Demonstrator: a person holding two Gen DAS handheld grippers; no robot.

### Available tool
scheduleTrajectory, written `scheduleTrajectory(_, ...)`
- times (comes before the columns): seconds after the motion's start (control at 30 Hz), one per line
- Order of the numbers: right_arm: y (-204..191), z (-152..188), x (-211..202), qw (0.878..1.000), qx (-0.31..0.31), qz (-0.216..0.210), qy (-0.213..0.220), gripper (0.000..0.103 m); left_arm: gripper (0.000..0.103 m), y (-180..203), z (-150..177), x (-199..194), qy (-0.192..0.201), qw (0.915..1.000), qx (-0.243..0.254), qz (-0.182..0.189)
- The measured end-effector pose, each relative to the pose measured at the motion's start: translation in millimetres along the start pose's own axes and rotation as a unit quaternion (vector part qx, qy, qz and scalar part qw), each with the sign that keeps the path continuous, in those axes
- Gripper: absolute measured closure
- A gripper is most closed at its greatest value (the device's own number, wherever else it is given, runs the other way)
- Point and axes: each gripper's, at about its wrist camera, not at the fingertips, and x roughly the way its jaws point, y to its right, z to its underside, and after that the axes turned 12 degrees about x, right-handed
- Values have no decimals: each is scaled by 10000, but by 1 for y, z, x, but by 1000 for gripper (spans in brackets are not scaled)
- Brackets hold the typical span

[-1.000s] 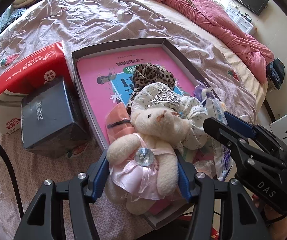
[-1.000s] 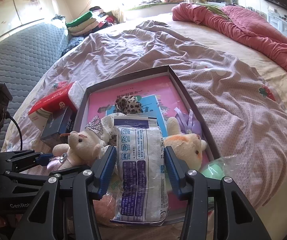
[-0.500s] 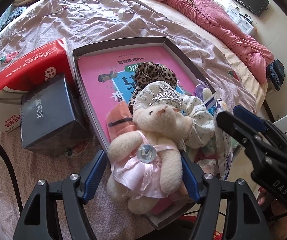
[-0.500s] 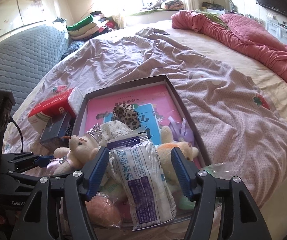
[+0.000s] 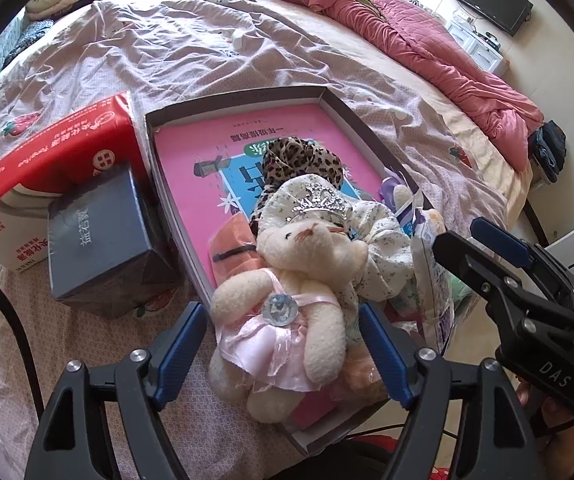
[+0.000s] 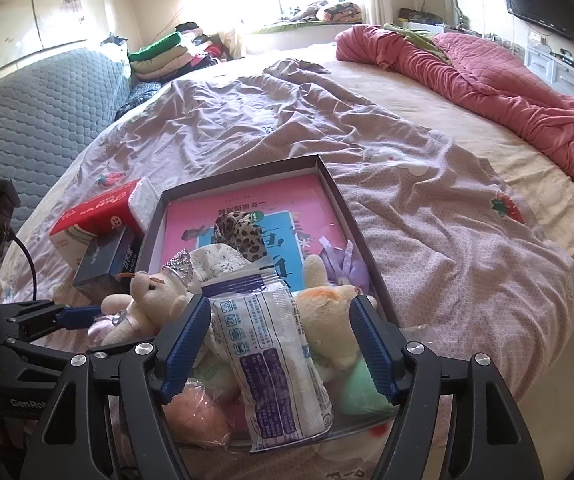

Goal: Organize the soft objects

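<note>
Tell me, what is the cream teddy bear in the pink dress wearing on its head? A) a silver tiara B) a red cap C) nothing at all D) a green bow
A: a sparkly silver tiara sits on the head of the teddy bear, which lies at the near end of the box on the bed.

Both grippers same build: black plastic frames with triangular cutouts, silver round screw heads at the pivots, blue ribbed pads on the inner faces of the fingers (image 5: 183, 352). Right gripper (image 5: 483, 248) body carries white "DAS" lettering (seen from the left wrist view), left gripper (image 6: 75, 316) shows "GenRo…", the rest cut off. Black cable (image 6: 27, 264) loops off a black box-shaped housing on the left unit.
</note>
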Motion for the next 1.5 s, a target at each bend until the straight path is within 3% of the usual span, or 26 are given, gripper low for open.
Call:
scheduleTrajectory(0.4, 0, 1, -9, 9998, -93, 123, 92, 27, 15, -4, 4, -12, 83, 9997, -146, -175)
scheduleTrajectory(0.63, -9, 3, -21, 9994, -279, 75, 188, 27, 14, -11, 16, -31, 190, 9980, -301, -525)
scheduleTrajectory(0.97, -29, 19, -56, 9963, -782, -130, 334, 26, 12, -13, 57, -79, 497, 9890, -678, -1221)
scheduleTrajectory(1.1, -35, 31, -67, 9948, -941, -202, 336, 24, 12, -11, 78, -95, 619, 9849, -883, -1353)
scheduleTrajectory(1.5, -53, 66, -105, 9921, -1100, -506, 335, 23, 12, 13, 126, -121, 688, 9826, -824, -1516)
